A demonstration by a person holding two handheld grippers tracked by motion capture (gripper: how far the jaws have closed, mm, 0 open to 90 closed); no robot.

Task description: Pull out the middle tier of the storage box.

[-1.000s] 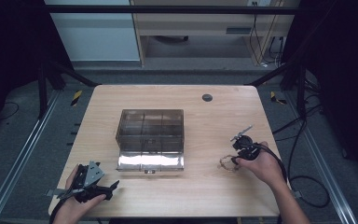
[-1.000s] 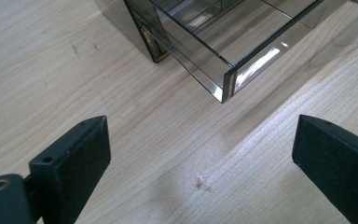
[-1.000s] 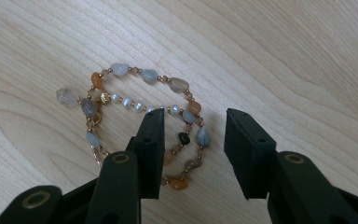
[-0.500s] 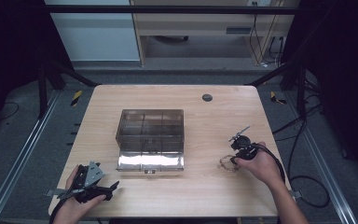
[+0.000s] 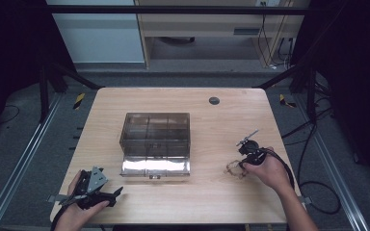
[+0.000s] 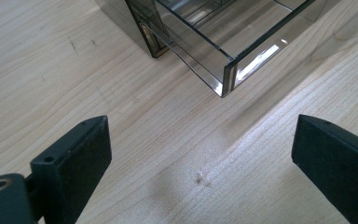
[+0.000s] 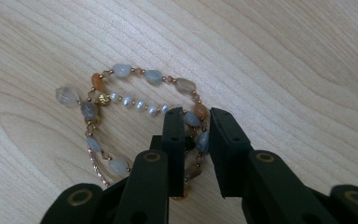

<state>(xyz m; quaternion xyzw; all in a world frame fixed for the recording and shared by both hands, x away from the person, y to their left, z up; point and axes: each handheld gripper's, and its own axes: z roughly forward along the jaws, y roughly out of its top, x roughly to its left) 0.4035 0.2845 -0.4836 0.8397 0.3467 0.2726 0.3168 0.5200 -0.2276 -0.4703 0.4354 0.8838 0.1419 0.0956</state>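
A bracelet (image 7: 121, 100) of pale blue, orange and pearl beads on gold links lies looped on the wooden table (image 5: 207, 192), at its right front (image 5: 233, 168). My right gripper (image 7: 196, 114) points down over it. Its jaws have just been closing and now stand narrowly apart with one beaded strand between them; a small gap still shows beside the beads. In the high view the right gripper (image 5: 243, 162) sits in a hand at the bracelet's right edge. My left gripper (image 6: 200, 140) is wide open over bare wood, held low at the front left (image 5: 118, 191).
A smoky clear plastic box (image 5: 156, 139) with several compartments stands open at the table's middle, its lid laid toward the front. Its corner (image 6: 226, 79) is just ahead of the left jaws. A round grommet (image 5: 214, 100) sits at the back right.
The right gripper's jaws have drawn closer together around the bracelet strand. Both hands have stayed in place, and the box has not moved.
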